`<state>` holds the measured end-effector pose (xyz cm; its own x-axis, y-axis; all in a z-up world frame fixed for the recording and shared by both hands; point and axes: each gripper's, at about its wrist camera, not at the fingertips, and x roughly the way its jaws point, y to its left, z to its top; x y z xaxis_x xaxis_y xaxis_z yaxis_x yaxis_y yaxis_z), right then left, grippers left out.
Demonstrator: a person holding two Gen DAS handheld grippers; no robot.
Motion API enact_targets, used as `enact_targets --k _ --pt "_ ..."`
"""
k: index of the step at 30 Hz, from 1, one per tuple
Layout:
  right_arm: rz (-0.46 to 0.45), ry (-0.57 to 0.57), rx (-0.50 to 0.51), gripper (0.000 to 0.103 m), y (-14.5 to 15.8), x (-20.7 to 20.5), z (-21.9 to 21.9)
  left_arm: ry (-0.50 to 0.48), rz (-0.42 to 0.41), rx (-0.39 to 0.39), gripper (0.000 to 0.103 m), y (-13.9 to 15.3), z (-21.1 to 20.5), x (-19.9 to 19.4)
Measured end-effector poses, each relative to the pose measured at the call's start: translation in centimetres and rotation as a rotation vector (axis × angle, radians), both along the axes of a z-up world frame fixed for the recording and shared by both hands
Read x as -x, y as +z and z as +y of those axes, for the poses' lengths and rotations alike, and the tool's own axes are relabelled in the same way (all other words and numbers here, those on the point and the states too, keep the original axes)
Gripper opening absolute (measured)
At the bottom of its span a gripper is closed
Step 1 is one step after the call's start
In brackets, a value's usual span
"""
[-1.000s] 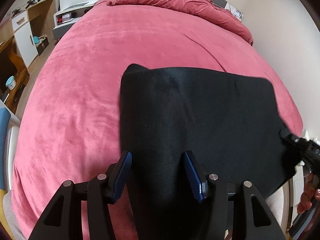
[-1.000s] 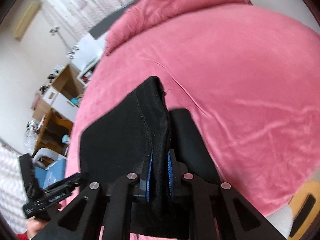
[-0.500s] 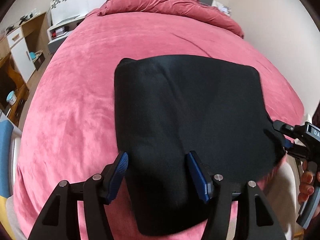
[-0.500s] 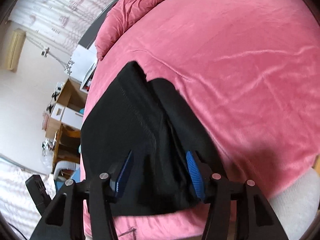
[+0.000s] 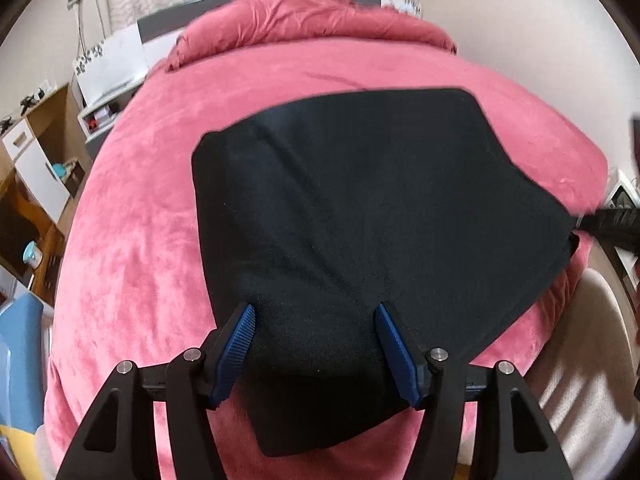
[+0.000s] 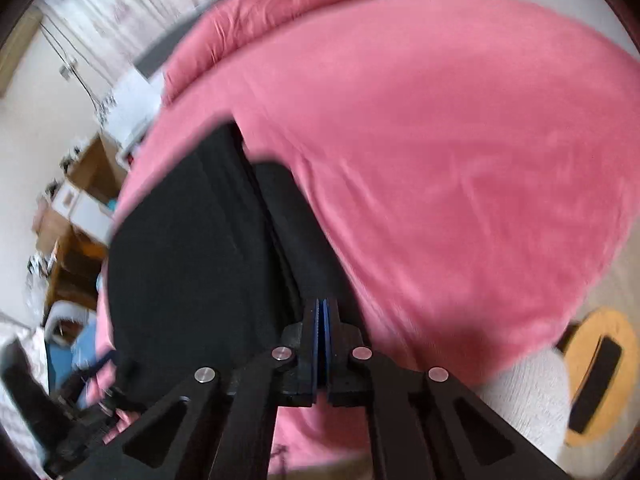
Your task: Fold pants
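Folded black pants (image 5: 360, 216) lie at the bed (image 5: 132, 240) foot edge. Left gripper (image 5: 316, 340) wide open, empty, jaws having just opened further; right gripper (image 6: 321, 320) closed, apparently empty. Next: regrip for another fold.

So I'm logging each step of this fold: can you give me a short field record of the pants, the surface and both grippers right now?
garment: black fabric pants, folded into a flat panel
surface: pink plush bedspread
left gripper: open, jaws just widened, straddling the near edge of the pants
right gripper: jaws just closed, blue pads together; whether they pinch fabric is unclear
person: fingers glimpsed at frame edge
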<state>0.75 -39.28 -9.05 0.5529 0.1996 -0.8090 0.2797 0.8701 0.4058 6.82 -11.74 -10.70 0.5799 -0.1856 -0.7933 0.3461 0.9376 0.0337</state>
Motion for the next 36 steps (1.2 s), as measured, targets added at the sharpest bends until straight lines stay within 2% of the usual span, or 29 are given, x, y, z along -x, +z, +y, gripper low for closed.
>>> enact_targets --k 4,7,9,11,13,15,18,19,21,23,24,27,31,34,35,36 --pt "-0.070 -0.041 0.031 0.004 1.5 1.4 -0.2 -0.033 0.023 0.049 0.064 0.7 0.6 1.1" --pt "-0.148 -0.009 0.053 0.007 4.1 0.6 0.4 -0.030 0.007 0.104 0.064 1.8 1.4 0.5" --pt "-0.187 0.060 0.064 0.023 5.5 -1.5 1.7 -0.007 -0.007 0.133 0.064 2.6 1.6 -0.8" --pt "-0.214 0.126 0.083 0.028 6.5 -3.8 3.5 0.030 -0.007 0.136 0.064 3.3 1.7 -2.8" --pt "-0.244 0.203 0.120 0.028 7.2 -6.5 5.9 0.056 -0.021 0.150 0.064 4.0 1.6 -5.1" --pt "-0.260 0.267 0.151 0.028 7.2 -8.9 8.1 0.067 -0.023 0.133 0.064 4.1 1.2 -7.3" --pt "-0.235 0.315 0.193 0.028 6.2 -12.2 10.1 0.059 0.011 0.110 0.064 4.0 0.7 -9.8" --pt "-0.223 0.323 0.241 0.028 5.7 -13.2 10.8 0.057 0.016 0.104 0.064 4.0 0.5 -10.2" --pt "-0.191 0.326 0.340 0.021 4.5 -14.5 11.0 0.062 0.014 0.057 0.064 3.2 0.1 -11.6" --pt "-0.120 0.279 0.427 0.017 2.6 -15.2 10.0 0.067 0.004 0.031 0.064 2.2 0.2 -12.6" --pt "-0.098 0.243 0.432 0.002 1.4 -15.2 9.0 0.064 0.007 0.021 0.064 1.6 0.1 -13.2" --pt "-0.115 0.168 0.354 0.000 -0.4 -14.7 6.7 0.018 0.010 -0.002 0.067 0.1 -0.3 -14.1" --pt "-0.128 0.166 0.376 0.000 -0.3 -14.8 7.0 0.017 -0.011 -0.006 0.069 -0.8 -0.3 -14.2" --pt "-0.178 0.107 0.208 0.000 1.5 -13.3 4.7 0.039 -0.013 0.016 0.069 0.0 0.4 -12.8" --pt "-0.196 0.079 0.180 0.013 2.2 -12.5 4.2 0.053 -0.008 0.025 0.069 0.4 0.6 -12.0" --pt "-0.210 0.050 0.171 0.031 3.1 -11.3 3.5 0.074 0.003 0.049 0.069 0.7 1.2 -11.1"
